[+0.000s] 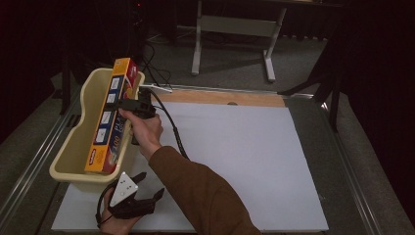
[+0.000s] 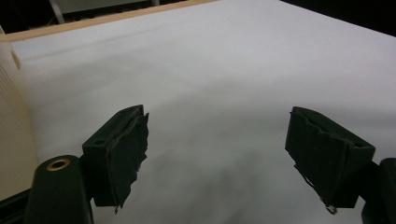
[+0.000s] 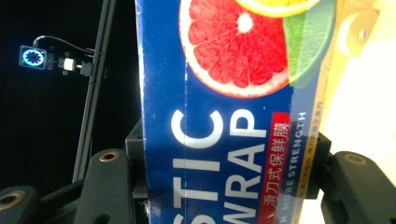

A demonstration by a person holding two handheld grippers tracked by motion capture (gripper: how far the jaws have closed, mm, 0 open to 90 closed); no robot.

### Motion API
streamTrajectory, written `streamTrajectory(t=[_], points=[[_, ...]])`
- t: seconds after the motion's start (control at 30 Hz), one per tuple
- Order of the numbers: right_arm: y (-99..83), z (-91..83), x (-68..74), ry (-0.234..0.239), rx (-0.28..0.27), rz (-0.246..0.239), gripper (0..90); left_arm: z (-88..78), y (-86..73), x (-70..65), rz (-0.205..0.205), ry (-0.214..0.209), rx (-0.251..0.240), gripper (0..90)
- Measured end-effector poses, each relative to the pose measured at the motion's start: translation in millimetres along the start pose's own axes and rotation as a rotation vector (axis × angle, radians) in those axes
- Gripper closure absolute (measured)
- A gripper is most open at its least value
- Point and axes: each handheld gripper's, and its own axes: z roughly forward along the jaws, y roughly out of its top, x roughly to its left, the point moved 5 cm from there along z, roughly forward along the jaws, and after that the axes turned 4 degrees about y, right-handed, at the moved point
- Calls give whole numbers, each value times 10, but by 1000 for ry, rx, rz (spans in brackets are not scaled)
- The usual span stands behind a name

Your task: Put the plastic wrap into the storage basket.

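R gripper (image 1: 128,104) is clamped on the plastic wrap box (image 1: 110,117), jaws pinching it across its narrow faces near mid-length; the right gripper view shows both jaws pressed on the blue printed panel (image 3: 224,116). Box sits tilted inside the cream plastic tub (image 1: 73,147), near end low, far end poking above the tub's back rim. L gripper (image 1: 131,196) rests on the white table sheet (image 1: 235,147) just in front of the tub, jaws wide apart, nothing between them (left gripper view: 2 bare pads (image 2: 126,154) over the sheet).

Risks, as judged:
- Box is long, grip is 1 narrow pinch: it could pivot in the jaws and the low end jam vs the tub wall.
- Letting go while it's tilted: far end may tip over the rim.
- Cardboard may crush under the clamp.
- Tub is light, unheld by L; a push could slide it.
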Motion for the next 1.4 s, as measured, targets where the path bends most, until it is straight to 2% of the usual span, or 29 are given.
streamTrajectory(t=[0.17,0.33,0.47,0.63,0.7,0.87,1.13,1.4], points=[[-1,30,-61,-18,10,37,401,-2,5,12,-1,3,-3,208],[-34,80,-153,-56,28,74,398,-6,8,14,-2,2,-6,208],[-43,93,-181,-92,28,102,395,-12,11,22,-8,4,-10,207],[-43,83,-172,-118,28,111,386,-13,9,25,-10,5,-6,207],[-37,84,-176,-109,41,121,382,-14,11,24,-8,6,-9,207],[-41,61,-190,-152,53,114,349,-14,10,32,-13,8,-7,206],[-48,29,-195,-211,67,107,355,-13,10,32,-11,8,-4,208],[-56,10,-177,-225,71,97,341,-8,9,30,-10,10,-1,207]])
